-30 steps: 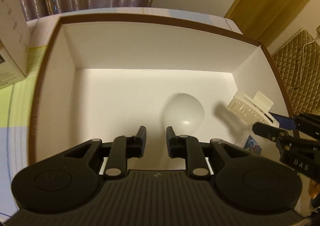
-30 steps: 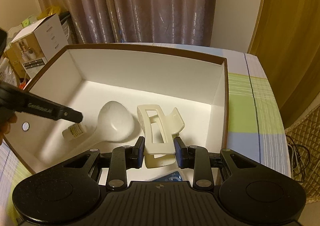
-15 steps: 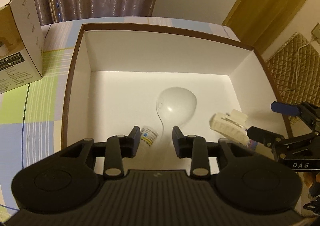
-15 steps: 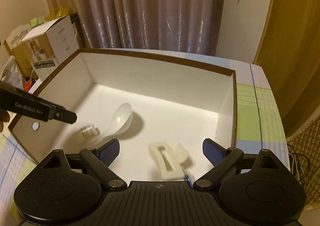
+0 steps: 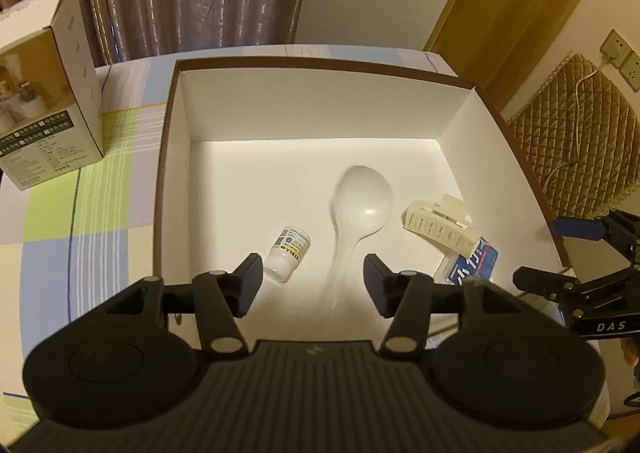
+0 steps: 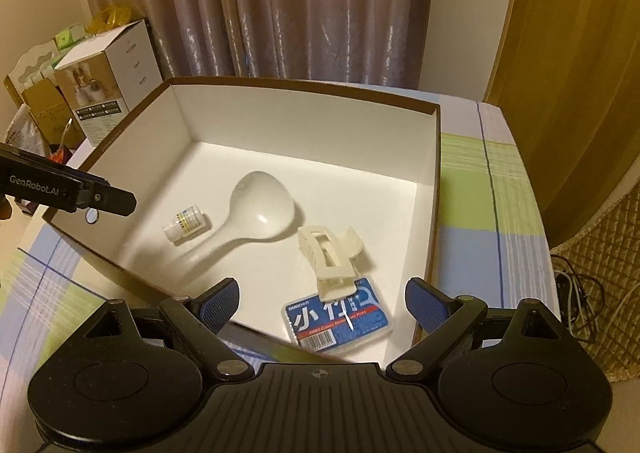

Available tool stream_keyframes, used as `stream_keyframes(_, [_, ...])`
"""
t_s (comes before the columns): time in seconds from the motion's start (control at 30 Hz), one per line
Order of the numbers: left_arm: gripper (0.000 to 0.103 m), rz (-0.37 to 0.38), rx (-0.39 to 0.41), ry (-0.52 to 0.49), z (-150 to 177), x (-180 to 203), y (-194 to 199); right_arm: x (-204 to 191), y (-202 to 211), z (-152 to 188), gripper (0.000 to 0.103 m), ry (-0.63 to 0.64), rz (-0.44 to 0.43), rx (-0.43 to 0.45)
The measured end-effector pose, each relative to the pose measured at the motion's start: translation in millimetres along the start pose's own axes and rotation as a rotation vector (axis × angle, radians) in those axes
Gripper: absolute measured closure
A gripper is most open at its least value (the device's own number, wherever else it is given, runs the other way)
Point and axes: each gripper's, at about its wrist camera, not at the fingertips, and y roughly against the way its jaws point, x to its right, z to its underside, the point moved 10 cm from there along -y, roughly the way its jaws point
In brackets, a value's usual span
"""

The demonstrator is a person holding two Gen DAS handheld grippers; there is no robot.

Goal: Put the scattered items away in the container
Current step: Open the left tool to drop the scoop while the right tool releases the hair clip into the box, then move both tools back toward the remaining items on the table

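A white box with a brown rim [image 5: 304, 109] [image 6: 304, 125] holds a white rice spoon [image 5: 362, 201] [image 6: 260, 211], a small white bottle [image 5: 290, 247] [image 6: 186, 223], a cream hair clip [image 5: 438, 223] [image 6: 330, 253] and a blue floss-pick pack [image 5: 474, 263] [image 6: 340, 319]. The clip lies partly on the pack. My left gripper [image 5: 314, 279] hovers above the box's near edge, its jaws opening, nothing between them. My right gripper [image 6: 320, 305] stands open and wide above the near right corner, holding nothing.
A tall printed carton [image 5: 44, 93] [image 6: 108, 81] stands left of the box on a checked tablecloth [image 5: 80, 213] [image 6: 484, 221]. A quilted cushion [image 5: 576, 133] and cables [image 6: 580, 293] lie to the right. Curtains hang behind.
The right gripper let go of the hair clip, which now lies in the box. The left gripper released the small bottle and widened. Both pulled back and up.
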Motion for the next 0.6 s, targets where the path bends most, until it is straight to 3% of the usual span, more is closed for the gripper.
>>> stream_keyframes(0.23, [0.042,0.008,0.049,-0.032,10,4,31,-5,25,7,0.008,-0.008,-0.003,0.032])
stream_keyframes(0.6, [0.041,0.047,0.092,-0.030,56,1,78,-18,62,29,0.008,-0.010,-0.018,0.067])
